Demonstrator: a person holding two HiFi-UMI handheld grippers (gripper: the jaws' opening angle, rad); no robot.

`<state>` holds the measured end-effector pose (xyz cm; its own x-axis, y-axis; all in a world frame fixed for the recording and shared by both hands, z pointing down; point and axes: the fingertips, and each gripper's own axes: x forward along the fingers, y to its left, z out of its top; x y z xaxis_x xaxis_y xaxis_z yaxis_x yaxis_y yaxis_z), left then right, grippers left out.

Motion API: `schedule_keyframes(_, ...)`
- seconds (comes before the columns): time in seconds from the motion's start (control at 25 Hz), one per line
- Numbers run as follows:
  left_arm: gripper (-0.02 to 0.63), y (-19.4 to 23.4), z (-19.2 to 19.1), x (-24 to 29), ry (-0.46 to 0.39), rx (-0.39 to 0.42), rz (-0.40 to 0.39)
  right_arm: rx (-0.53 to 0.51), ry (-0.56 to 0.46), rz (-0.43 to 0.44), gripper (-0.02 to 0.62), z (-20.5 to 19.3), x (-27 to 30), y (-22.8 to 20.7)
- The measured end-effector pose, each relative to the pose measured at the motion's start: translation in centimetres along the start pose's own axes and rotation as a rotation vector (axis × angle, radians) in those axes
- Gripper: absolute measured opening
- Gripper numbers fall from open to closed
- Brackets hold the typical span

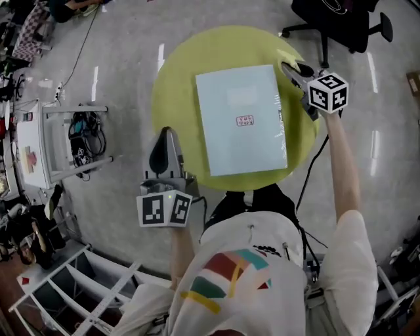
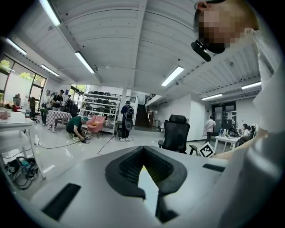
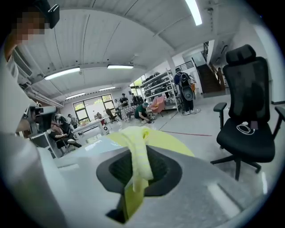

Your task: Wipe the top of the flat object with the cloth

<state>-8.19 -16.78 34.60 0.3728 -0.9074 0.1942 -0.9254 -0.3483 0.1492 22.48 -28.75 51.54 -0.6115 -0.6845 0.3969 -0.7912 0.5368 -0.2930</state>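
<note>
A pale blue flat board [image 1: 239,121] with a small red stamp lies on a round yellow-green table [image 1: 177,79]. My right gripper [image 1: 290,68] hovers at the table's far right edge, just beside the board's far right corner. In the right gripper view it [image 3: 135,150] is shut on a pale yellow cloth [image 3: 140,167], which hangs out of the jaws. My left gripper [image 1: 167,133] sits over the table's near left edge, left of the board, and in its own view it [image 2: 143,150] is shut with nothing held. A sliver of the board [image 2: 147,185] shows through its jaws.
A black office chair [image 1: 341,20] stands beyond the table at the right and fills the right gripper view's right side [image 3: 247,116]. A white cart with cables [image 1: 62,141] is on the left, and a white rack [image 1: 72,289] at lower left. People work far off.
</note>
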Motion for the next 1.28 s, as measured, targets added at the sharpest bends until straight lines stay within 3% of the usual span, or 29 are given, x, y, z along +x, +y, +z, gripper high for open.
schedule_keyframes(0.24,0.014,-0.4,-1.0,1.1,0.037,0.040,-0.002,0.046,0.039,0.039,0.026,-3.2,2.6,-0.9)
schedule_keyframes(0.68,0.014,-1.5,-1.7,2.0,0.043,0.060,-0.046,0.101,0.048,0.150,0.026,-5.1,1.8,1.2)
schedule_keyframes(1.28,0.014,-2.4,0.4,0.9,-0.012,0.062,-0.166,0.200,0.071,0.141,0.026,-11.9,-6.2,9.8)
